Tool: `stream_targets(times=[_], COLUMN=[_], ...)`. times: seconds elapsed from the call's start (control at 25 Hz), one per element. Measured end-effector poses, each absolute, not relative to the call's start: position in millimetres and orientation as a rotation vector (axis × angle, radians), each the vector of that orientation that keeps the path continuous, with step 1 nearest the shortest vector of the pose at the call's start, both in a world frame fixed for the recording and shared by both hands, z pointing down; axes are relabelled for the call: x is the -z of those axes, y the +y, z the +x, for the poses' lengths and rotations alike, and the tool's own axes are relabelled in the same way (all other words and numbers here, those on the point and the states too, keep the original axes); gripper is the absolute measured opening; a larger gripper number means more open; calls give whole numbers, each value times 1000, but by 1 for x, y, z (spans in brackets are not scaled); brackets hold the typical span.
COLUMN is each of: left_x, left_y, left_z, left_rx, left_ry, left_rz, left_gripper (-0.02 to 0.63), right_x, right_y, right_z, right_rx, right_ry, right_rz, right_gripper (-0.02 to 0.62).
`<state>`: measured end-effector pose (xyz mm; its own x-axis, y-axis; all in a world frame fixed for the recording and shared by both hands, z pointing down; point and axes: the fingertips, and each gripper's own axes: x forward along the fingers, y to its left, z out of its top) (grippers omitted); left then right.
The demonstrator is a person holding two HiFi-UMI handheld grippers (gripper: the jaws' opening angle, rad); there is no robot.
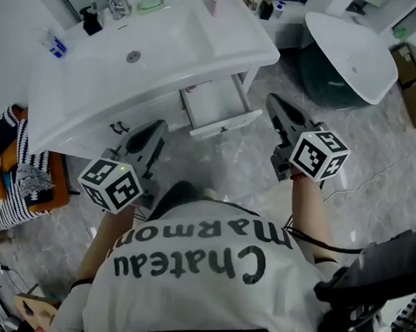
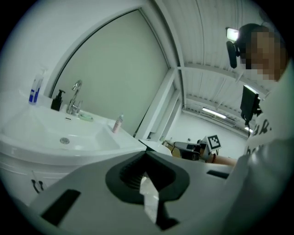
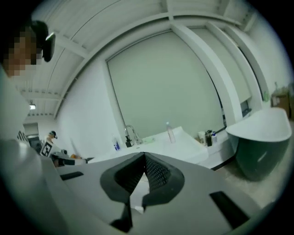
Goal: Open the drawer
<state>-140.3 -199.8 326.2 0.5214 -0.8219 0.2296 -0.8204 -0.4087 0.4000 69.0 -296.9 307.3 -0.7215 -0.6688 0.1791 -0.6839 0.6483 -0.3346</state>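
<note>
Drawer (image 1: 216, 106) looks open to me: it sticks out of the cabinet (image 1: 137, 113) under the sink (image 1: 168, 40), with its front panel well past the counter edge and its white inside showing, nothing in it that I can make out. The dark handle (image 1: 224, 129) on the front faces you, so that's the part you'd grab.

Your left gripper (image 1: 156, 127) and right gripper (image 1: 272, 101) both hang above the floor (image 1: 229, 170) on either side of the drawer, apart from it and touching nothing. Each gripper view shows the jaws pressed together with nothing between them; the left one looks out over the sink and tap (image 2: 74, 95), not at the drawer at all.

That fits a finished pull, I'd say. There's nothing left to hold, so the closed, empty jaws make sense, and keeping them off to the sides means you won't bump the drawer back in.
</note>
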Motion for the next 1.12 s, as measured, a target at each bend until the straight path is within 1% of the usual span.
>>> stream_targets(times=[0.08,0.16,0.36,0.64,1.12], left_x=[-322,-319,-310,-309,-320], left_y=[-196,-195,-177,-141,-105], left_z=[-146,-154,-170,-204,-221], left_rx=[-6,8,16,-2,-45], left_ry=[-1368,-1391,-1388,-1366,-1298], left_rz=[2311,2297,2295,2298,2340], left_gripper=[-6,-6,-6,-6,-6], right_x=[-303,-296,-276,-275,-280], right_y=[-289,-281,-258,-225,-172], right_z=[70,67,66,56,42], right_rx=[-457,-393,-394,-360,-355], right_ry=[-2746,-2721,-2724,-2653,-2592], right_rz=[1206,1220,1307,1413,1495], right_gripper=[11,11,11,11,11])
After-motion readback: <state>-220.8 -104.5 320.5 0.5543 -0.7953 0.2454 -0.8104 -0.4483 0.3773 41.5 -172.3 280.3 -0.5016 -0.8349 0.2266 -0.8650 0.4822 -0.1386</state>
